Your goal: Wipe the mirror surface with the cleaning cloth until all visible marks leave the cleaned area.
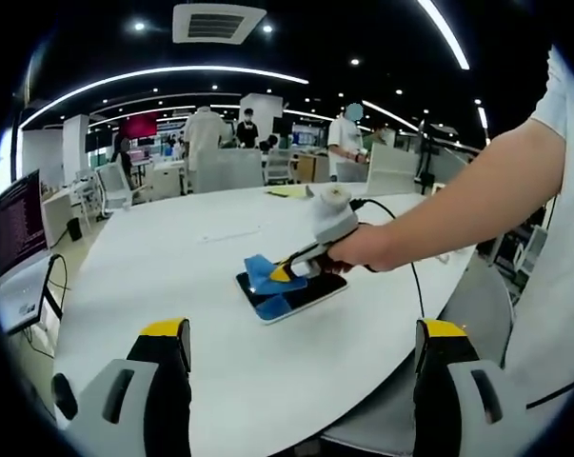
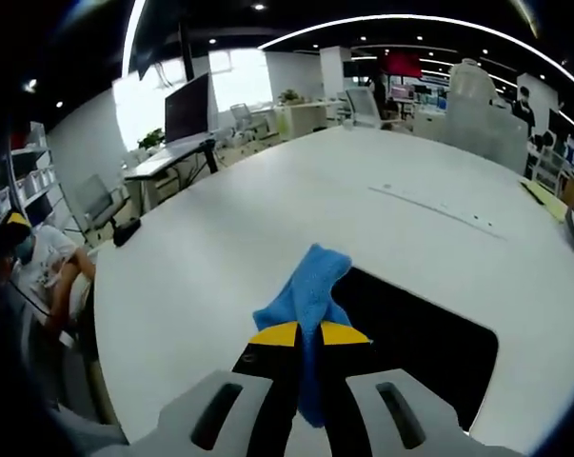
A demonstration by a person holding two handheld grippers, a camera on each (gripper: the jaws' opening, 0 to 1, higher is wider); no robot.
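Note:
A dark rectangular mirror [image 1: 301, 297] lies flat on the white table [image 1: 191, 257], with a blue cleaning cloth [image 1: 264, 273] spread over its left part. The right gripper [image 1: 285, 270], held by a person's hand, is shut on the cloth and presses it on the mirror. In the right gripper view the cloth [image 2: 306, 290] runs from between my shut yellow-tipped jaws out onto the black mirror [image 2: 415, 343]. My left gripper [image 1: 301, 333] hovers open near the table's front edge, well short of the mirror, with nothing between its fingers.
A laptop [image 1: 18, 243] sits on a side desk to the left. Chairs and several people stand behind the table's far edge. A black cable [image 1: 393, 214] trails from the right gripper. A yellow paper [image 1: 288, 192] lies at the table's far side. A monitor [image 2: 187, 109] stands on a desk.

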